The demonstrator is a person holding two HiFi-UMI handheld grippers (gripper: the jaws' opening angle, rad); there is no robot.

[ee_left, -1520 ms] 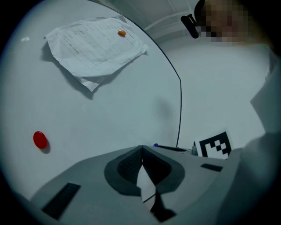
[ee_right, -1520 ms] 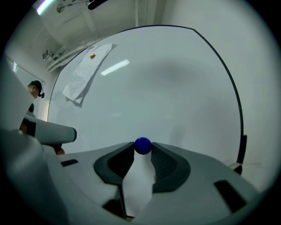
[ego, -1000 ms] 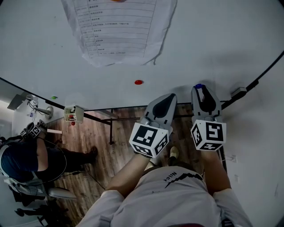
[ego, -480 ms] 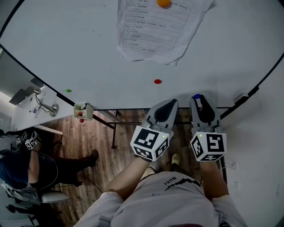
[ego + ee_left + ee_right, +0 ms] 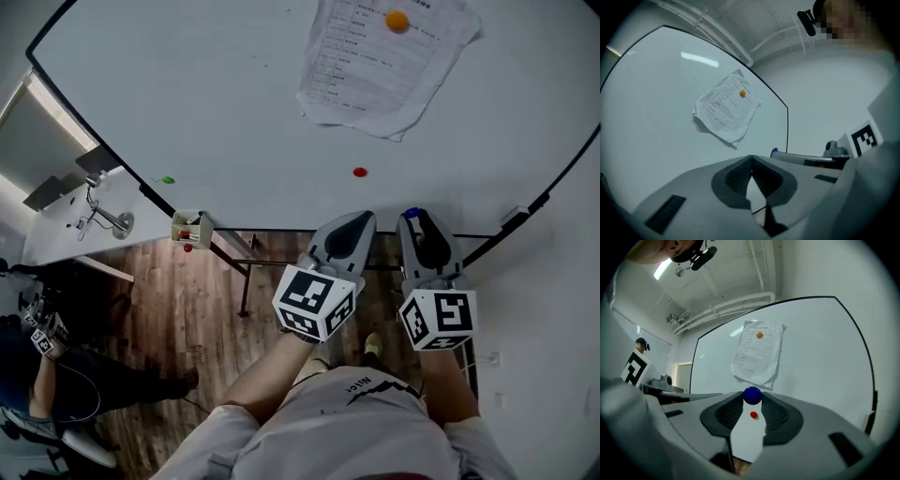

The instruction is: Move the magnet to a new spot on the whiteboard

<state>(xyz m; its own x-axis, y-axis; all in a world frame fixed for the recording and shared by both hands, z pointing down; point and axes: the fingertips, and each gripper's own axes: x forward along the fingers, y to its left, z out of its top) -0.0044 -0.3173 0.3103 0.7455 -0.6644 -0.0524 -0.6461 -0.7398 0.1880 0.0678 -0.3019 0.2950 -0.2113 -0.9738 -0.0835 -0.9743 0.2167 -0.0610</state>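
The blue magnet [image 5: 752,395] is pinched at the very tips of the right hand-held gripper [image 5: 752,399], whose jaws are closed narrowly on its two sides. In the head view the magnet [image 5: 413,213] shows as a small blue spot at the front of that gripper [image 5: 417,217], close to the lower edge of the whiteboard [image 5: 234,112]; whether it touches the board cannot be told. The left hand-held gripper [image 5: 751,159] holds nothing: its jaws are pressed together at the tips, and it hangs just beside the right one, also pointing at the board's lower edge [image 5: 354,220]. A red magnet [image 5: 360,172] sticks to the board a little above the two grippers, and in the right gripper view it appears between the jaws, below the blue one [image 5: 753,415]. Higher up, an orange magnet [image 5: 397,20] pins a printed sheet of paper [image 5: 384,70] to the board. A green magnet [image 5: 168,179] sits far to the left, near the board's edge.
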